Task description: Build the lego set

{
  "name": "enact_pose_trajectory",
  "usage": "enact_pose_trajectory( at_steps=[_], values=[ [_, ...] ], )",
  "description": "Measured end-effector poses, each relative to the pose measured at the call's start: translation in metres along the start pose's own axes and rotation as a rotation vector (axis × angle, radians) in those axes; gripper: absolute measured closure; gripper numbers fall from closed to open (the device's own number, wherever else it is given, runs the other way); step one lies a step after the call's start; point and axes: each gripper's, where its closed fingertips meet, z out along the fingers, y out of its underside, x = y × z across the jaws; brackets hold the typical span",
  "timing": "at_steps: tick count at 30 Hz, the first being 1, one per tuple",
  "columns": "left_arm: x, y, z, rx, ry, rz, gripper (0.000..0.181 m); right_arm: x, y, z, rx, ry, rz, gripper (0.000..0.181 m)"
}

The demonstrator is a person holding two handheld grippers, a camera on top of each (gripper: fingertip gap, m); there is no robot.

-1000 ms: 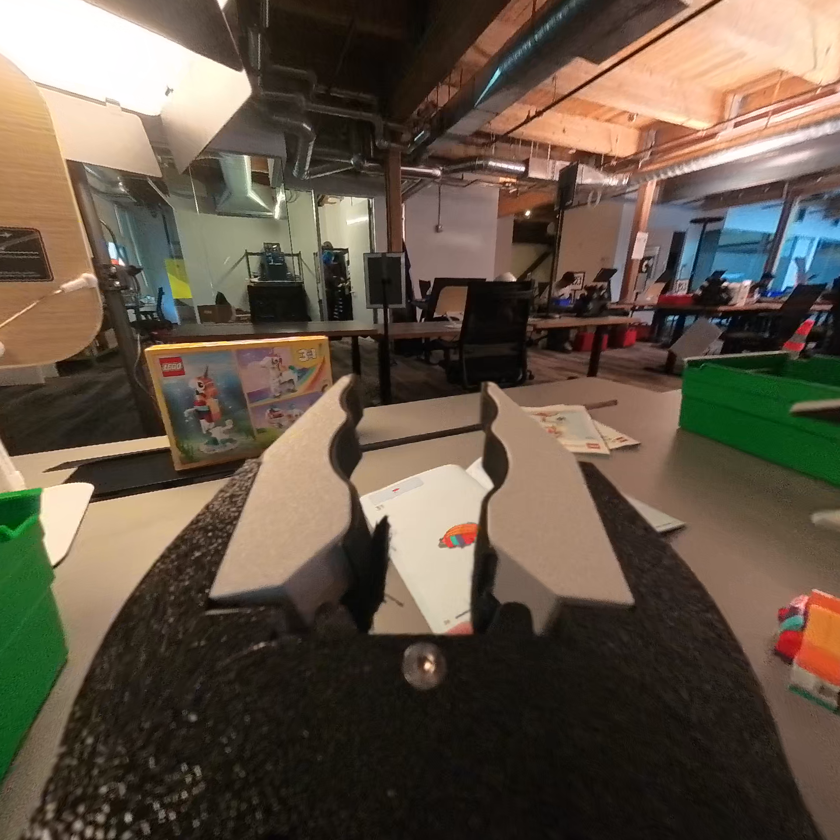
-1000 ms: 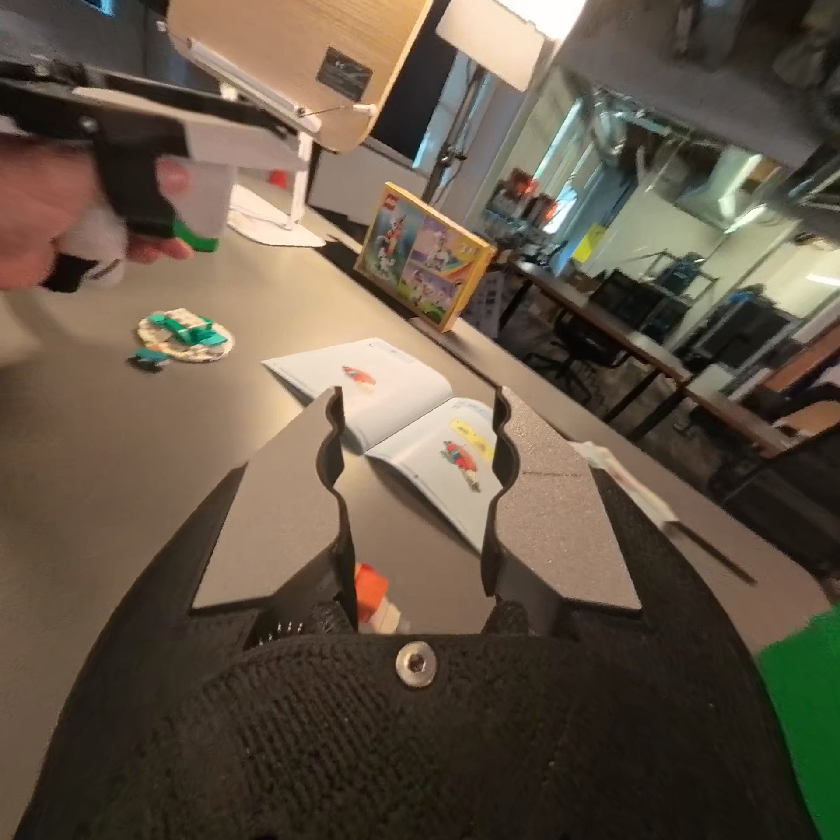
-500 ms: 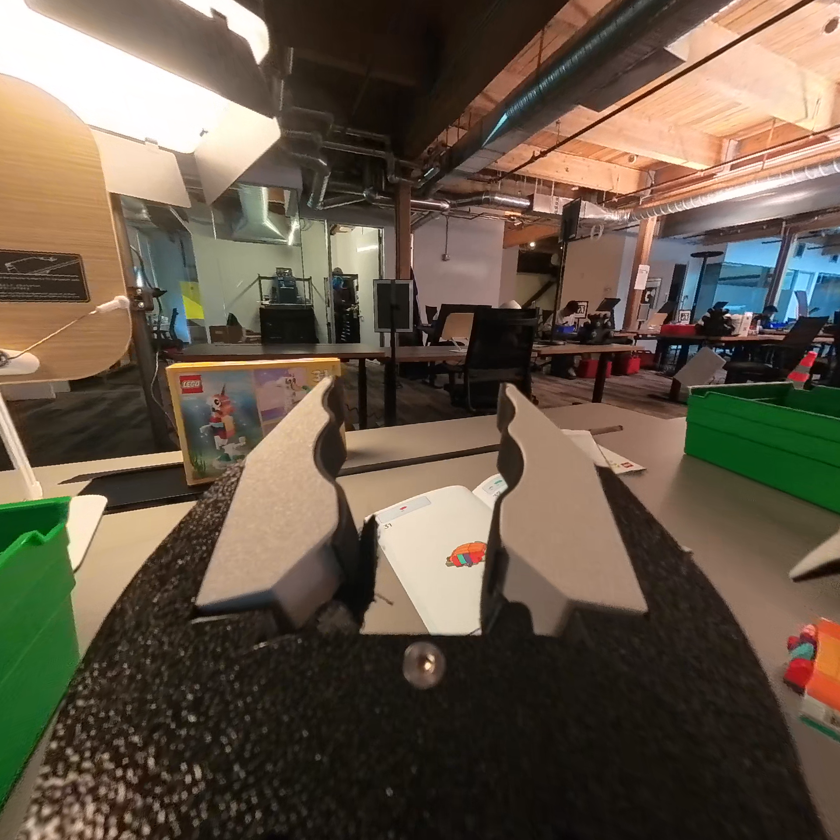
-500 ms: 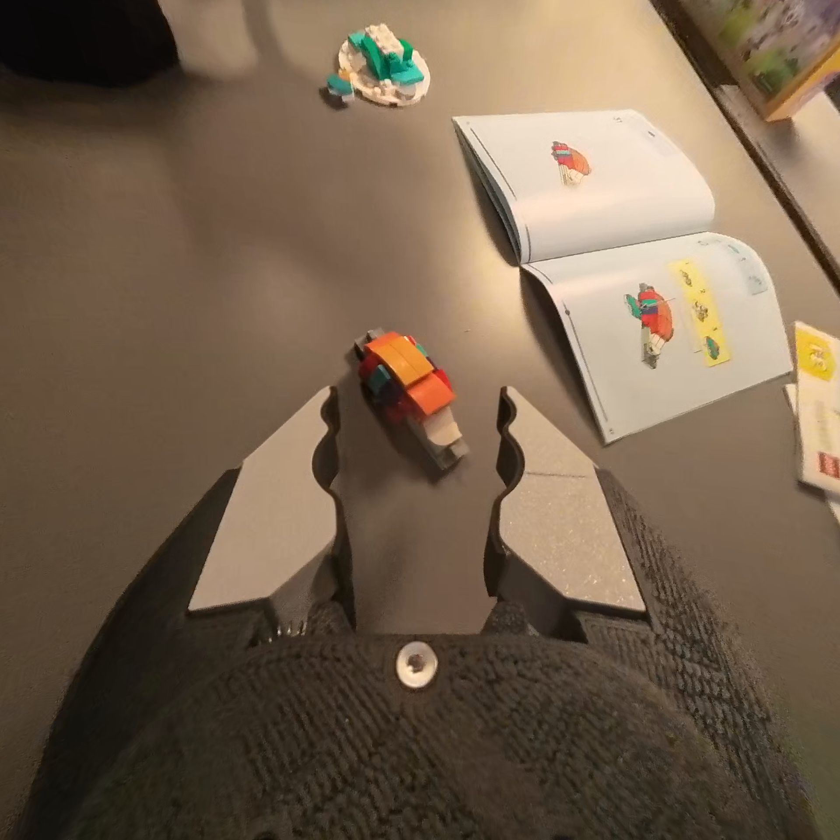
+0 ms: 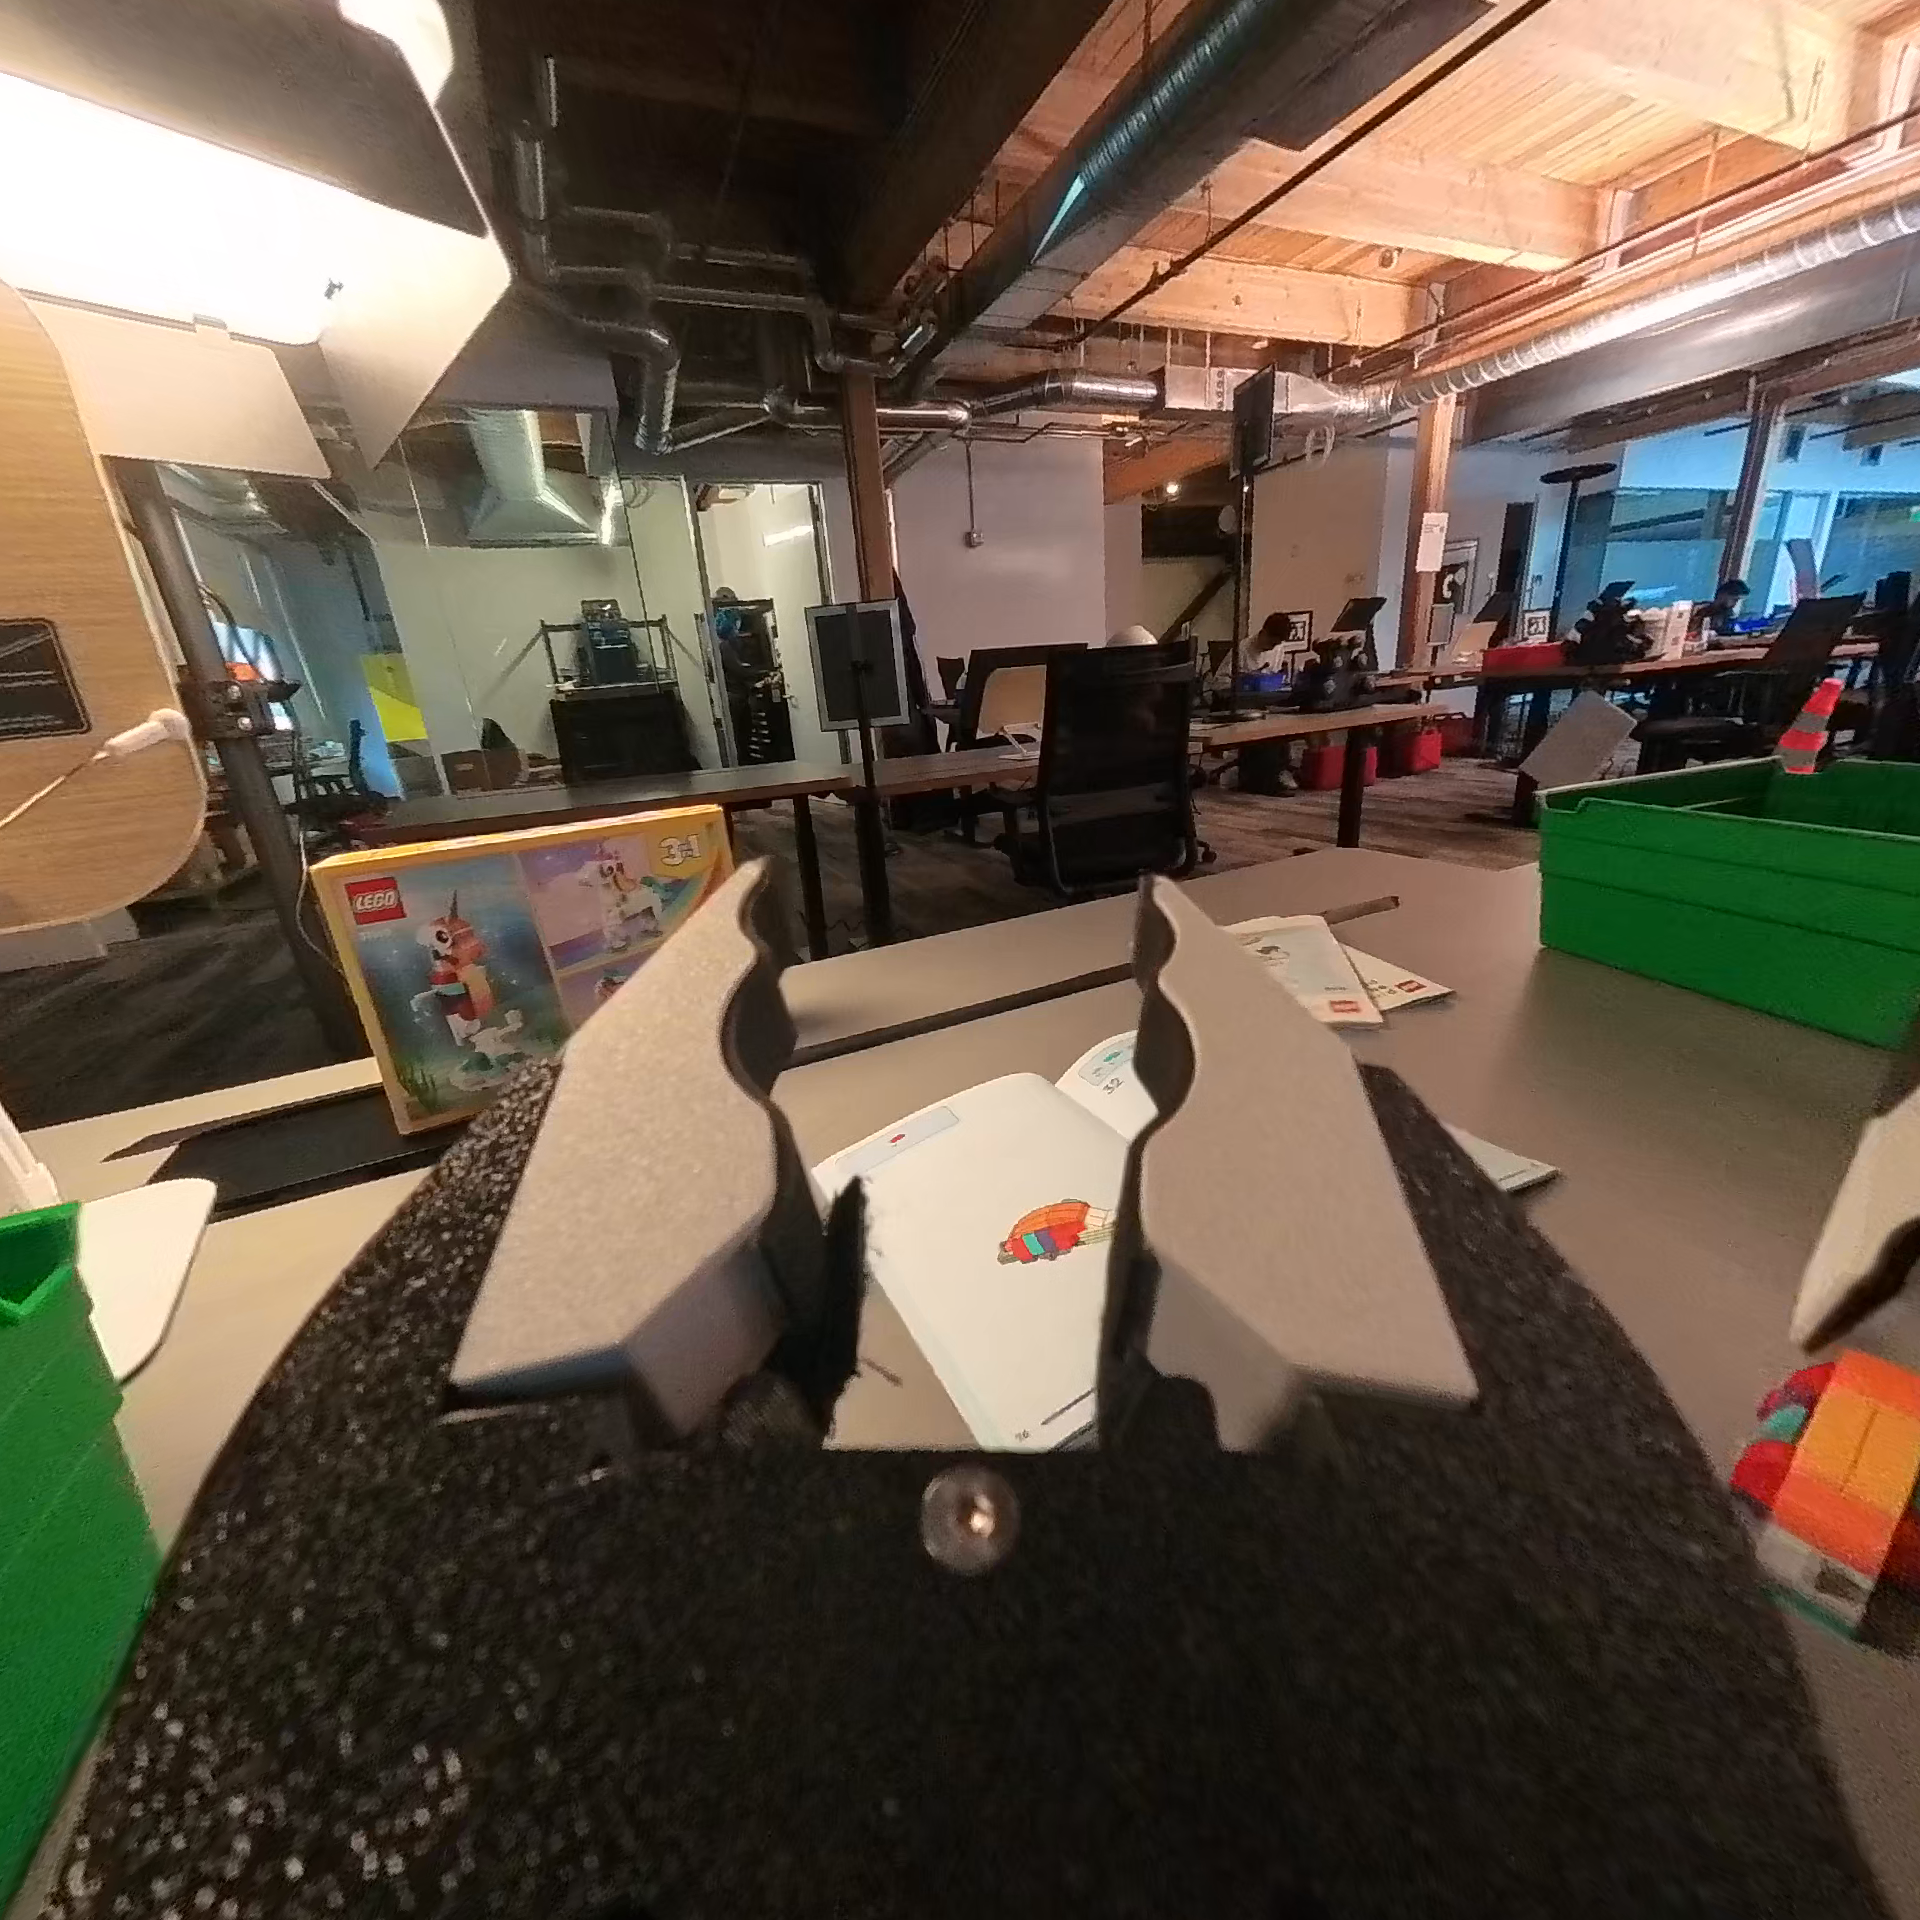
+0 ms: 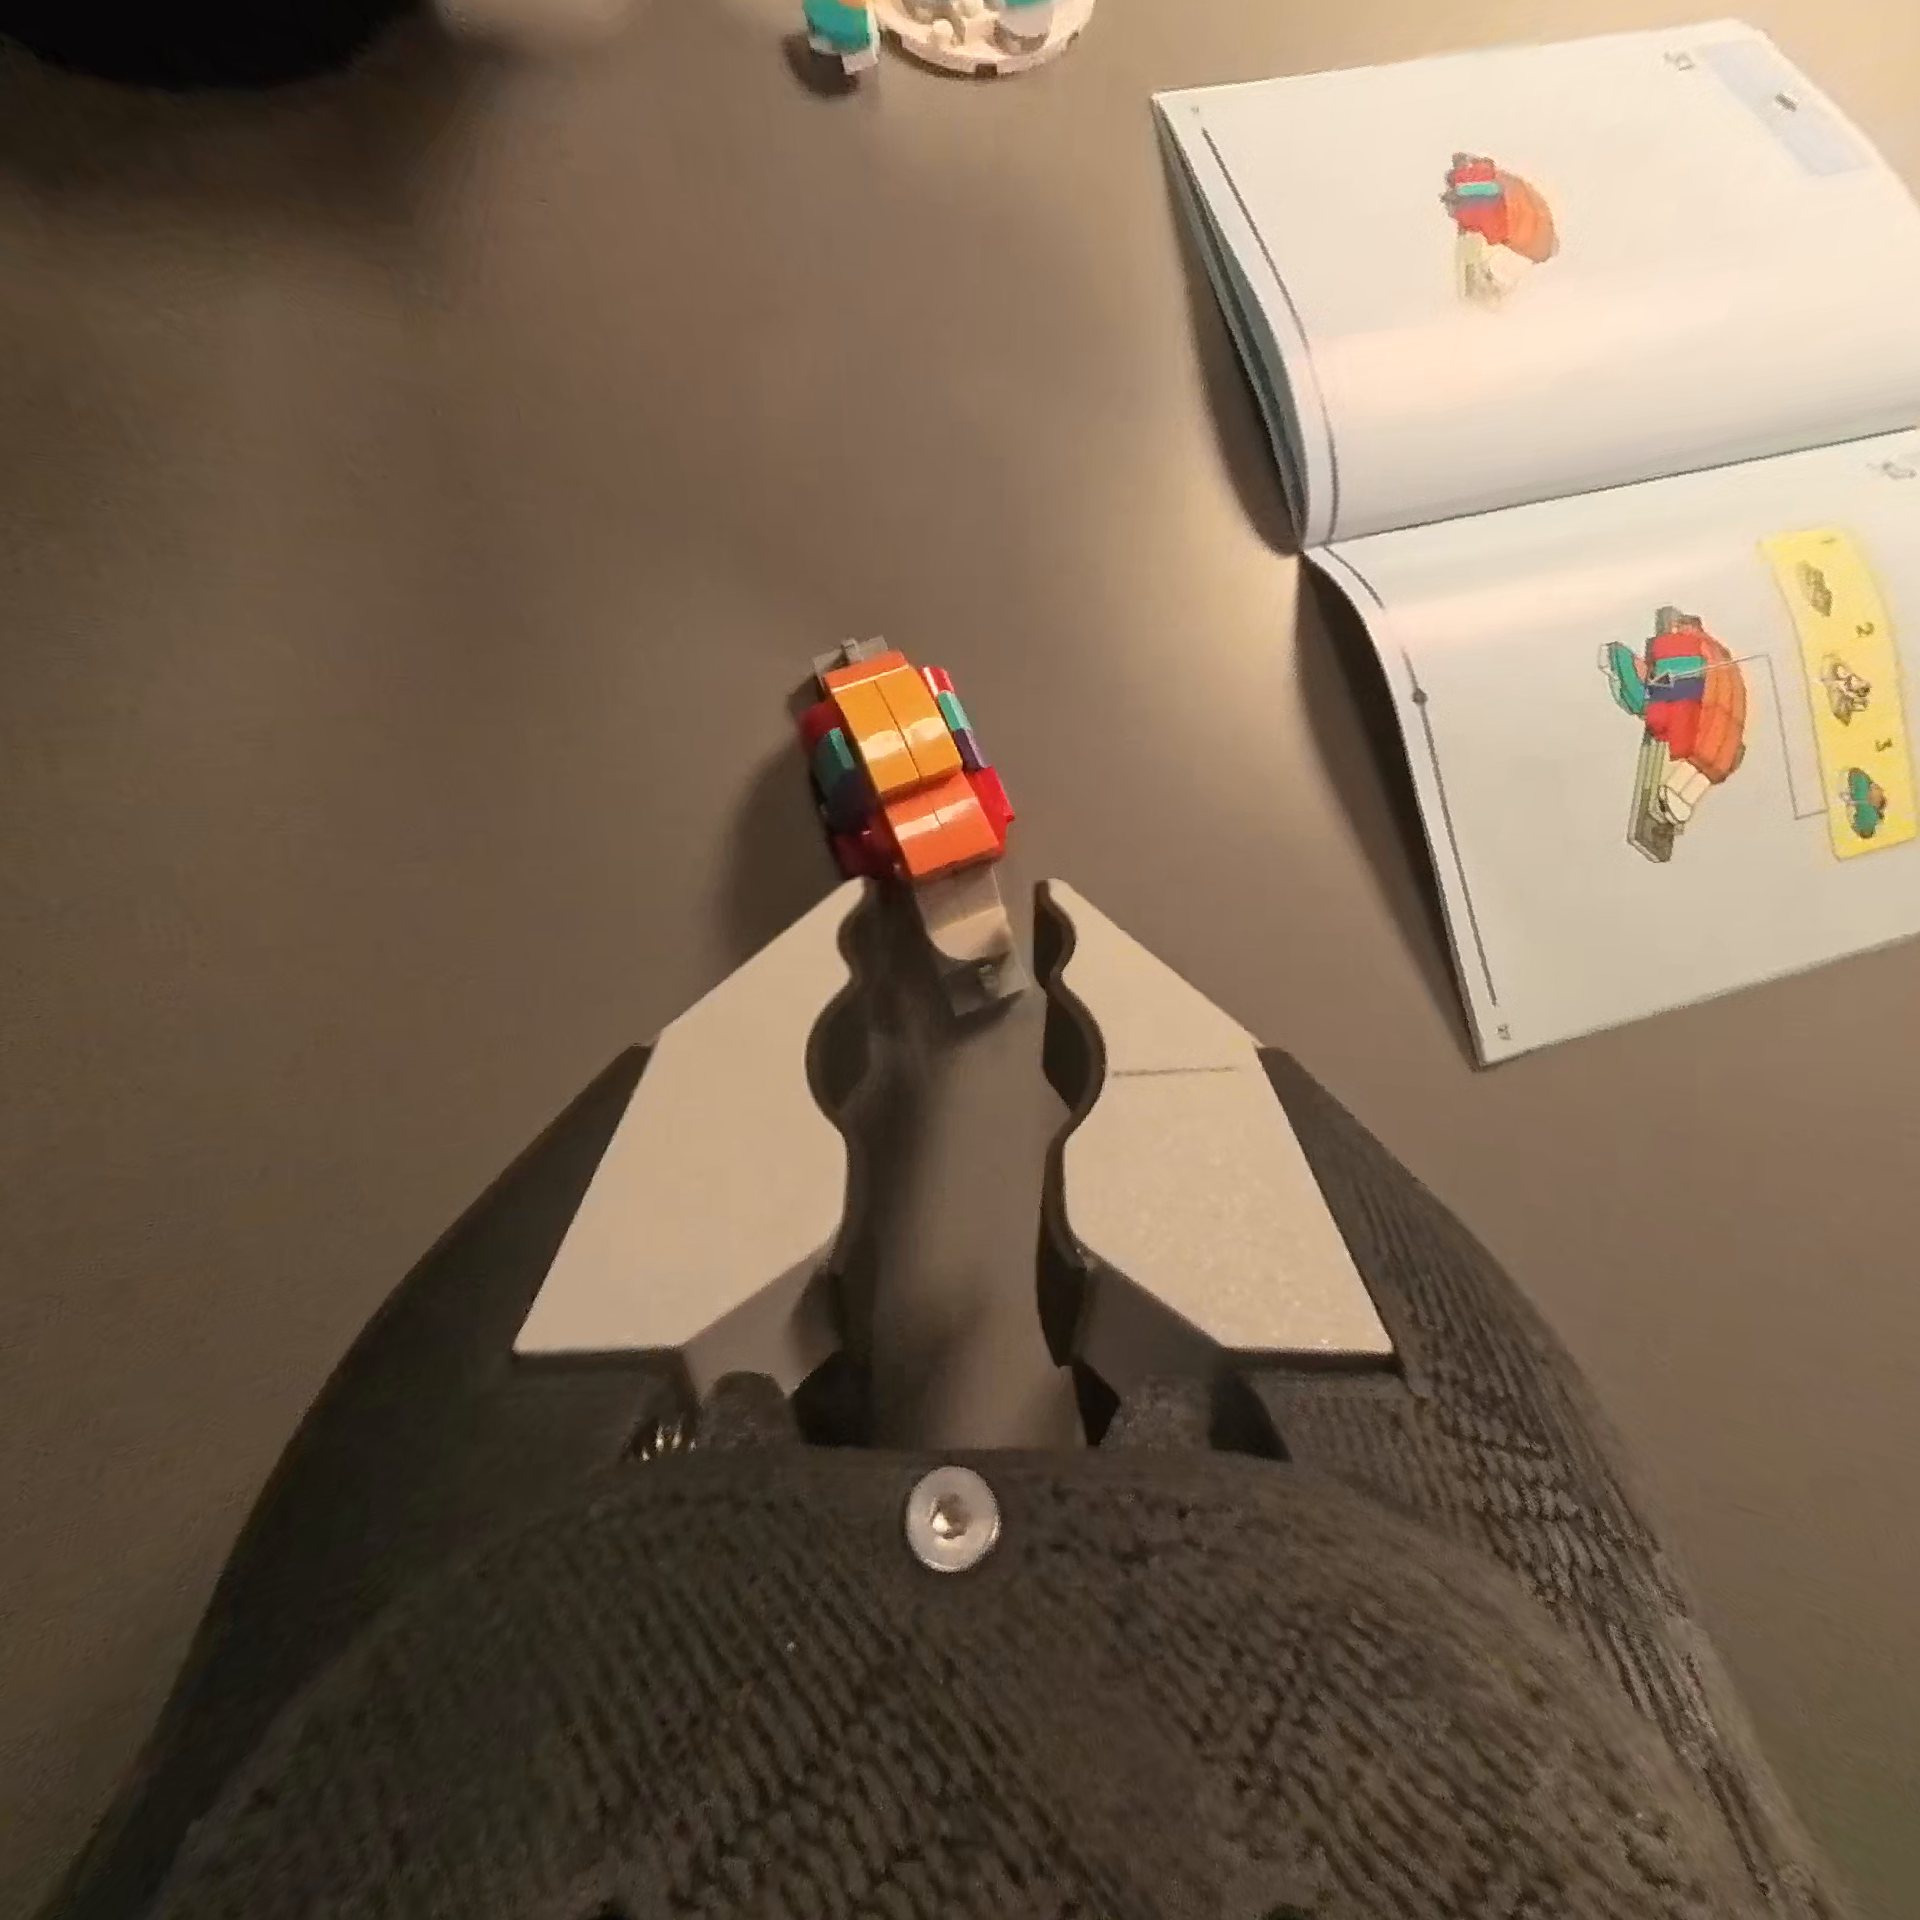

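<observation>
Two grippers are mine, and both stand with their fingers apart. My right gripper (image 6: pixel 948 940) now points straight down at the dark table (image 6: pixel 416 520), and it has dropped closer than half a second ago: the orange-and-red lego build (image 6: pixel 902 774) that then lay clear ahead of my fingertips now has its grey tail end between them. The gap between the fingers has narrowed since then, yet I see no contact on either side of the grey piece, so I am not gripping it. The build lies flat on the table, its orange top facing the camera.

The open instruction booklet (image 6: pixel 1621 436) lies to the right of the build, well apart from it, showing two pages with pictures of the model. At the top edge a small white-and-teal lego piece group (image 6: pixel 935 26) is now almost cut out of view, where earlier it was fully visible.

My left gripper (image 5: pixel 951 977) holds nothing and has barely shifted; it hovers low over the table, looking across the booklet (image 5: pixel 997 1184) toward the yellow lego box (image 5: pixel 499 966) standing at the far edge. At the right of that view the build (image 5: pixel 1839 1496) shows with a grey fingertip (image 5: pixel 1870 1247) of my right gripper just above it. A green bin (image 5: pixel 1725 894) sits farther right, another green bin (image 5: pixel 52 1455) at the left edge.
</observation>
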Motion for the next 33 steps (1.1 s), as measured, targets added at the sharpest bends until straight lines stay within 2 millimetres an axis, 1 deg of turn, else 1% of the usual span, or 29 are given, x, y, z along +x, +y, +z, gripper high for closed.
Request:
enact_pose_trajectory(
  at_steps=[1,2,3,4,6,7,8,9,10,12,14,16,18,20,21,24,26,29,33],
  values=[
    [0.0,0.0,0.0,-0.006,-0.003,0.019,0.117,0.001,-0.003,-0.003,-0.007,0.03,-0.007,0.151],
    [0.0,-0.001,0.0,-0.016,-0.006,0.049,0.115,0.002,-0.009,-0.007,0.003,0.072,-0.017,0.149],
    [-0.001,-0.003,0.0,-0.029,-0.018,0.087,0.113,0.004,-0.022,-0.014,0.038,0.131,-0.033,0.149],
    [-0.002,-0.007,-0.001,-0.046,-0.033,0.125,0.11,0.007,-0.039,-0.024,0.091,0.208,-0.048,0.148],
    [-0.001,-0.02,-0.011,-0.077,-0.063,0.175,0.112,0.009,-0.085,-0.05,0.227,0.408,-0.087,0.147],
    [0.0,-0.025,-0.019,-0.096,-0.079,0.177,0.118,0.009,-0.11,-0.067,0.312,0.528,-0.112,0.147],
    [0.005,-0.031,-0.028,-0.119,-0.084,0.162,0.131,0.003,-0.134,-0.084,0.403,0.618,-0.141,0.147],
    [0.015,-0.037,-0.036,-0.143,-0.064,0.144,0.143,-0.009,-0.156,-0.096,0.485,0.663,-0.17,0.148],
    [0.027,-0.043,-0.044,-0.17,-0.035,0.143,0.144,-0.023,-0.173,-0.104,0.556,0.677,-0.186,0.147],
    [0.046,-0.052,-0.06,-0.227,-0.002,0.183,0.134,-0.042,-0.199,-0.117,0.677,0.694,-0.163,0.143],
    [0.058,-0.065,-0.076,-0.25,-0.005,0.235,0.123,-0.054,-0.216,-0.128,0.789,0.704,-0.092,0.133],
    [0.067,-0.081,-0.091,-0.236,-0.023,0.273,0.109,-0.069,-0.227,-0.134,0.862,0.675,-0.028,0.125],
    [0.072,-0.099,-0.103,-0.197,-0.043,0.258,0.09,-0.076,-0.231,-0.14,0.895,0.701,0.013,0.117],
    [0.076,-0.114,-0.111,-0.164,-0.06,0.222,0.063,-0.075,-0.232,-0.151,0.92,0.773,0.039,0.098],
    [0.077,-0.119,-0.114,-0.155,-0.068,0.216,0.053,-0.075,-0.231,-0.154,0.918,0.796,0.042,0.093],
    [0.077,-0.127,-0.118,-0.157,-0.107,0.225,0.024,-0.07,-0.226,-0.157,0.876,0.855,0.073,0.074],
    [0.073,-0.131,-0.119,-0.159,-0.158,0.232,0.024,-0.071,-0.226,-0.158,0.846,0.862,0.069,0.064],
    [0.069,-0.133,-0.119,-0.174,-0.212,0.248,0.024,-0.073,-0.227,-0.161,0.806,0.88,0.055,0.06],
    [0.067,-0.135,-0.121,-0.192,-0.242,0.271,0.024,-0.073,-0.228,-0.167,0.753,0.944,0.021,0.057]
  ],
)
